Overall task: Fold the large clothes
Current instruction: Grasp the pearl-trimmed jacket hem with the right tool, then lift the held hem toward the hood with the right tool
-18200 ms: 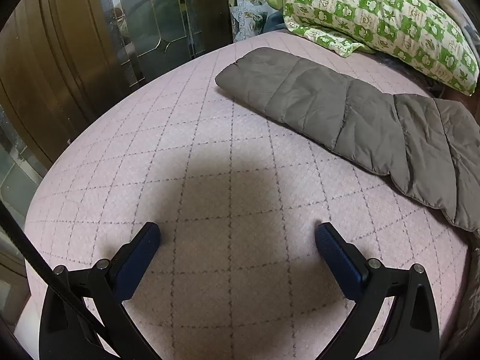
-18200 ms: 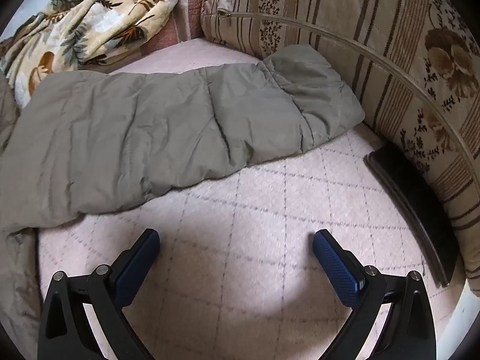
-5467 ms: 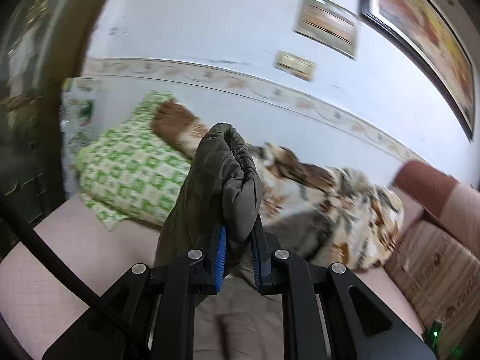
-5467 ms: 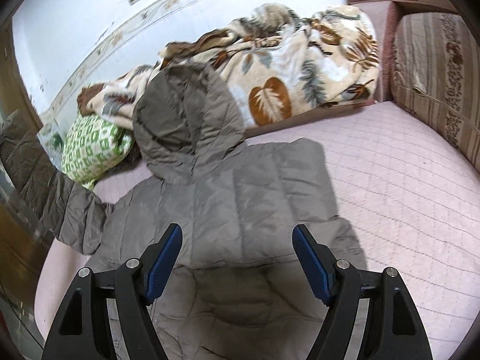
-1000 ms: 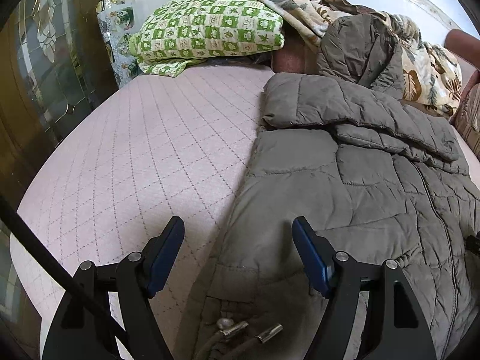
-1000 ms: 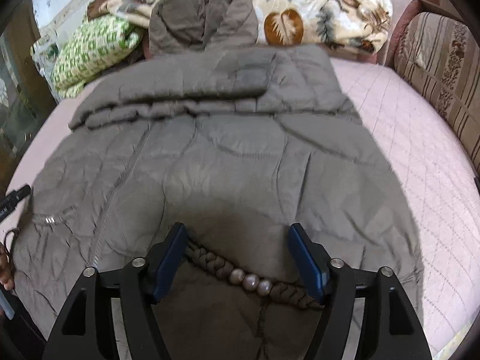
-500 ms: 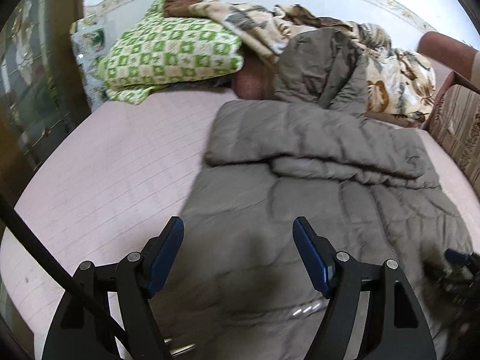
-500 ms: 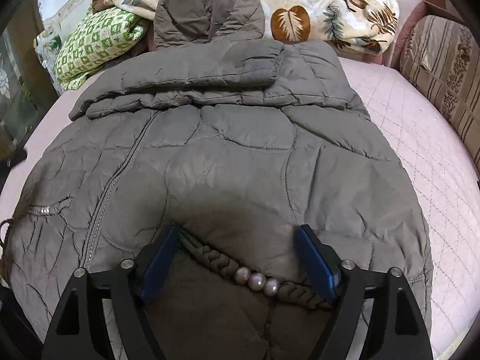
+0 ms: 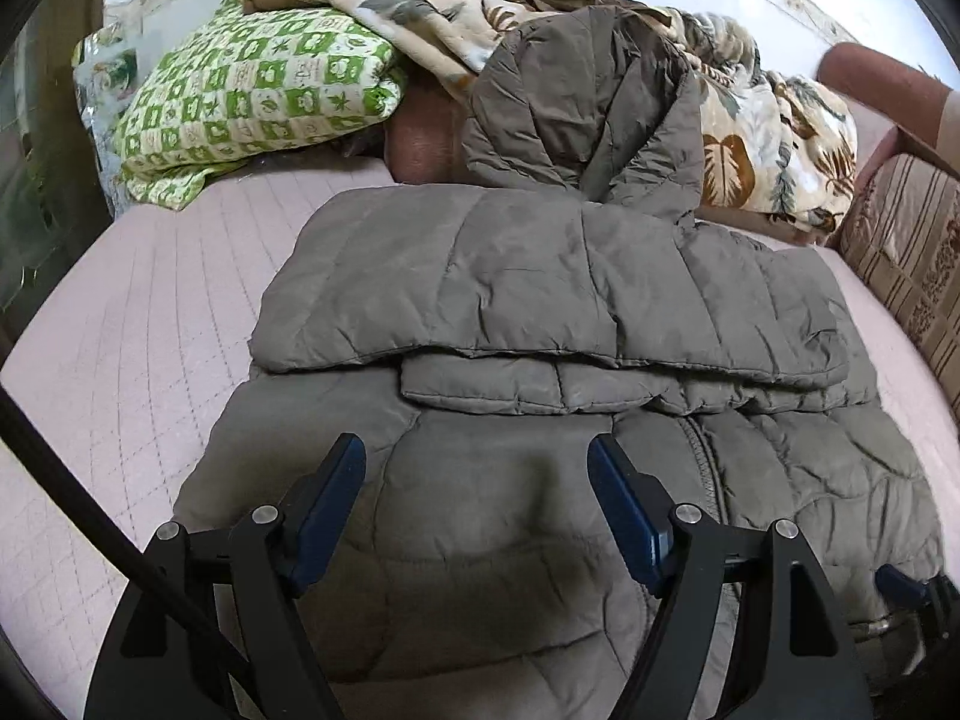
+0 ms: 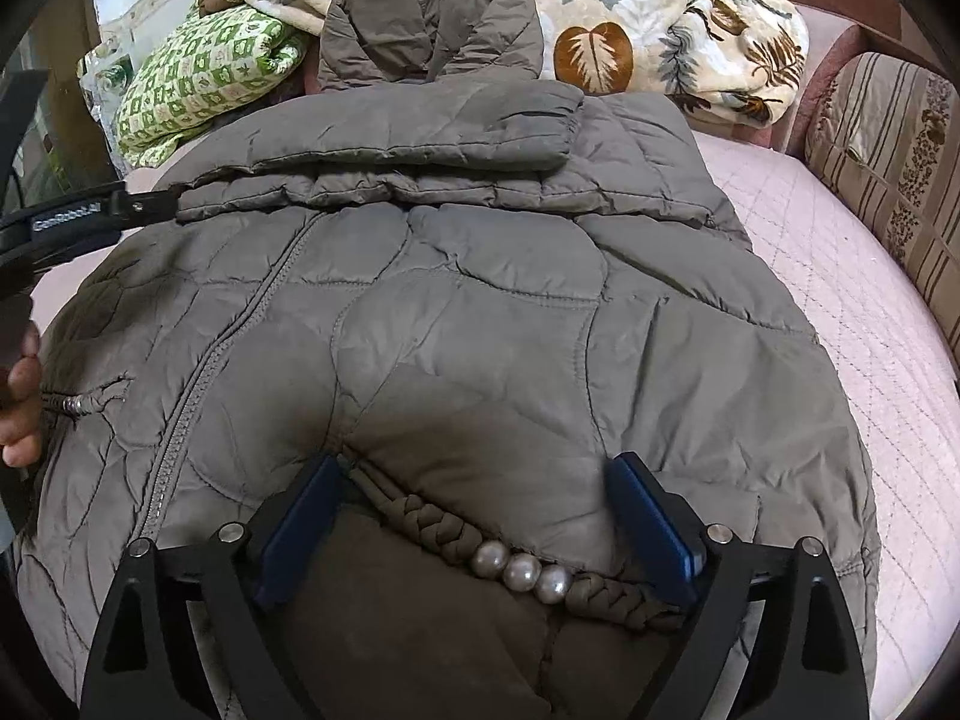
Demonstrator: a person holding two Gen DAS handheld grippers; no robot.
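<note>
**A:** Right wrist view first: why is your right gripper (image 10: 474, 531) parked over the hem like that?

**B:** I keep it low over the near end of the jacket (image 10: 456, 312), by the near edge of the bed (image 10: 840, 276). Its jaws have just been opening and now stand wide. The braided cord (image 10: 432, 519) with its three pearl beads (image 10: 519, 570) lies between them, but the pads press on nothing. So it is released, not grasping.

**B:** I judge the hem is where the next fold starts, so I stay there.

**A:** And the left gripper (image 9: 477, 507)?

**B:** It is spread open too, hovering above the jacket's left half, with only padded cloth below the fingers. Nothing is clamped.

**A:** Where does the jacket lie?

**B:** Flat, front up, along the middle of the bed. Its hood (image 9: 576, 108) rests against the leaf-print blanket (image 9: 756, 138) at the far edge. Both sleeves (image 9: 480, 276) are laid across the chest, one over the other, so the body forms a neat block.

**A:** Anything in the way?

**B:** The green checked pillow (image 9: 252, 96) sits in the far left corner, well apart from the jacket.
</note>
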